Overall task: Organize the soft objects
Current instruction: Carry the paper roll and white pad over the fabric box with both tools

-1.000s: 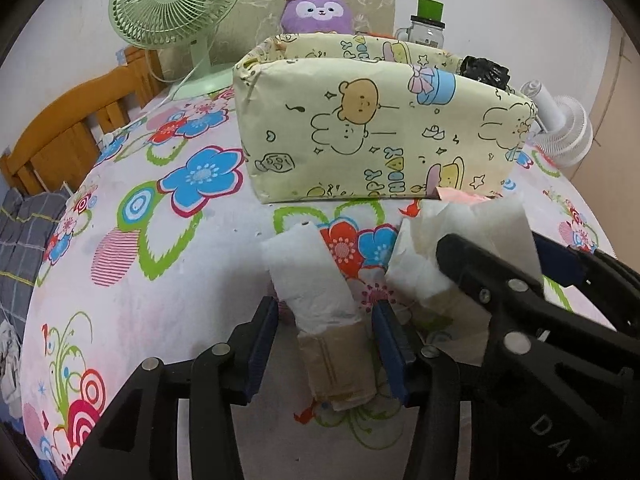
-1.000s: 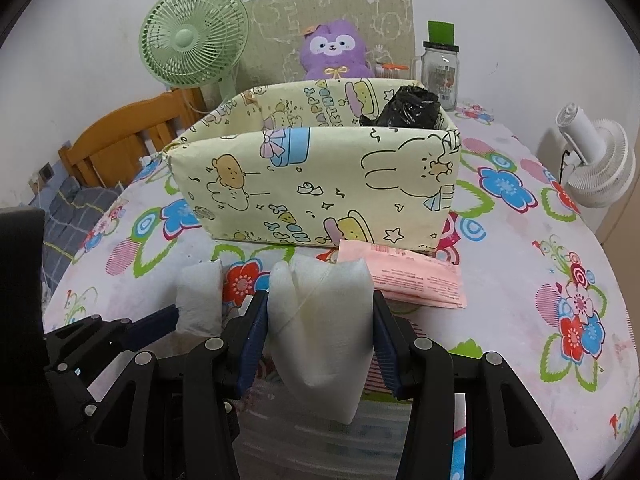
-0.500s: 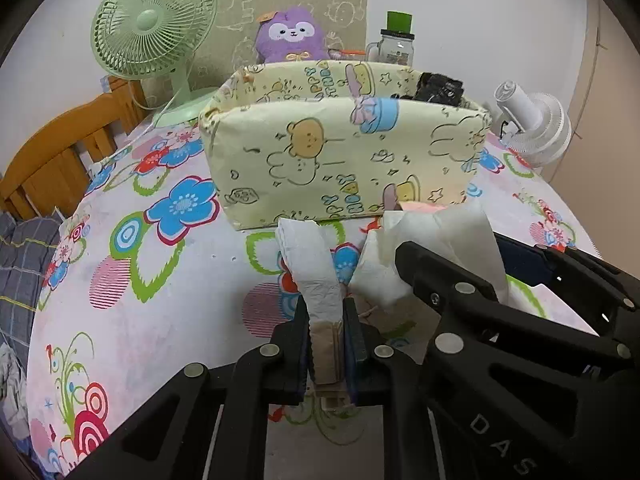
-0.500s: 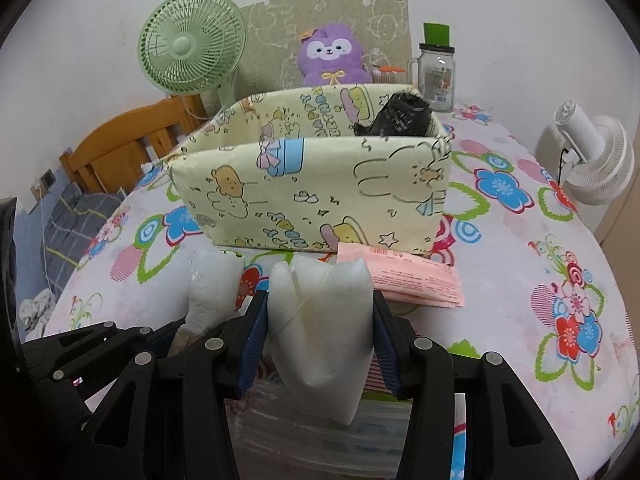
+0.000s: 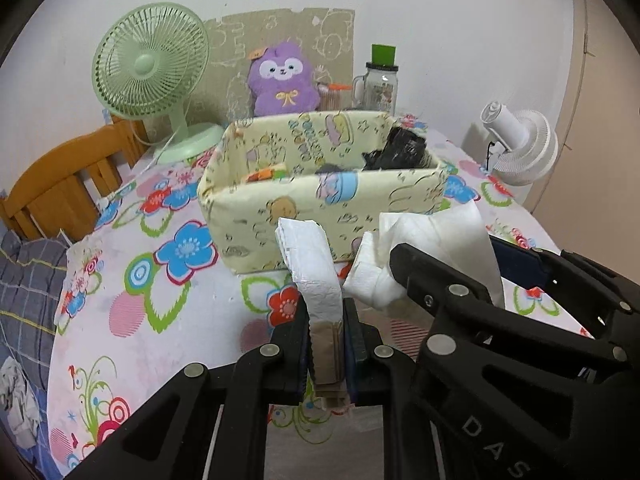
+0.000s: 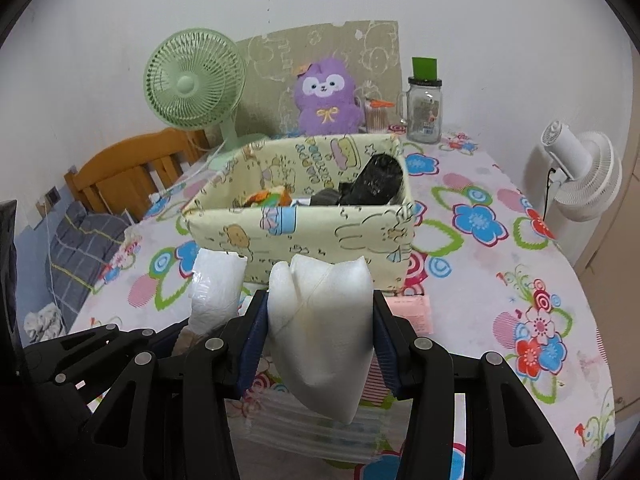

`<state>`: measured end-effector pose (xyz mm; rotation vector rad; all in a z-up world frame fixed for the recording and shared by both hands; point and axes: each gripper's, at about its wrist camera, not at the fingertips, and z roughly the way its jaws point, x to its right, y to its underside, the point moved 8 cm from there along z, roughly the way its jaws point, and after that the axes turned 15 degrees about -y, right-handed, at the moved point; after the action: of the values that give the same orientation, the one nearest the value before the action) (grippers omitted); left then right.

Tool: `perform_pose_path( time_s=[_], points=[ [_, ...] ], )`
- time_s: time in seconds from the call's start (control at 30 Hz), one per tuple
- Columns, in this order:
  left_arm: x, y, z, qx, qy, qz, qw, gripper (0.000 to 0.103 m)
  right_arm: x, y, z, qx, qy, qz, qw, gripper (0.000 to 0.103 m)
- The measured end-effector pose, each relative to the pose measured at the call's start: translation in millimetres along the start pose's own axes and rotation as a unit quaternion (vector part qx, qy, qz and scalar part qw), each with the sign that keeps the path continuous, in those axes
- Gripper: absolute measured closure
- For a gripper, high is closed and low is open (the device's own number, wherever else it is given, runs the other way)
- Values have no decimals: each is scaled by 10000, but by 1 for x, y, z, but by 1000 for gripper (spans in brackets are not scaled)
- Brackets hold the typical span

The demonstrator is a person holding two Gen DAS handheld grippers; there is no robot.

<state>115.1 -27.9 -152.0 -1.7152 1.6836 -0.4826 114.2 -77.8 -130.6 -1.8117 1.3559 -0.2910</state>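
My left gripper (image 5: 327, 334) is shut on a narrow white wrapped pack (image 5: 310, 264) with a brown lower end, held off the table. My right gripper (image 6: 320, 332) is shut on a plump white soft pack (image 6: 322, 320), which also shows in the left wrist view (image 5: 436, 248). Both hang just in front of a yellow cartoon-print fabric box (image 6: 304, 232) (image 5: 320, 208). Inside the box lie a black crumpled bag (image 6: 376, 182) and something orange and green (image 6: 268, 198). The left gripper's white pack (image 6: 216, 284) appears at the lower left of the right wrist view.
A flowered tablecloth (image 6: 500, 280) covers the table. Behind the box stand a green fan (image 6: 196, 80), a purple plush (image 6: 326, 98) and a glass jar (image 6: 425, 110). A white fan (image 6: 580, 176) is at the right, a wooden chair (image 6: 120, 172) left. A pink packet (image 6: 412, 312) and clear plastic packs (image 6: 312, 428) lie under my right gripper.
My left gripper closed on the narrow white pack and lifted it. Both grippers have risen, so the inside of the box now shows.
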Motion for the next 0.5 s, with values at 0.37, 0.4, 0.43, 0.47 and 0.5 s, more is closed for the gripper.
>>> perform_pose_path(
  time_s=[0.37, 0.4, 0.43, 0.47, 0.5],
  points=[
    [6, -23, -22, 233, 54, 59, 9997, 91, 0, -23, -23, 232, 82, -98, 9997, 50],
    [5, -26, -23, 260, 50, 54, 9996, 91, -1, -25, -25, 257, 86, -108, 9996, 50],
    [5, -28, -25, 280, 50, 48, 9996, 91, -1, -27, -27, 280, 87, -122, 9995, 50],
    [5, -30, -26, 300, 58, 48, 9995, 91, -2, -30, -28, 299, 90, -135, 9994, 50],
    [4, -32, -27, 319, 50, 42, 9995, 91, -2, -32, -29, 312, 94, -145, 9994, 50]
  ],
)
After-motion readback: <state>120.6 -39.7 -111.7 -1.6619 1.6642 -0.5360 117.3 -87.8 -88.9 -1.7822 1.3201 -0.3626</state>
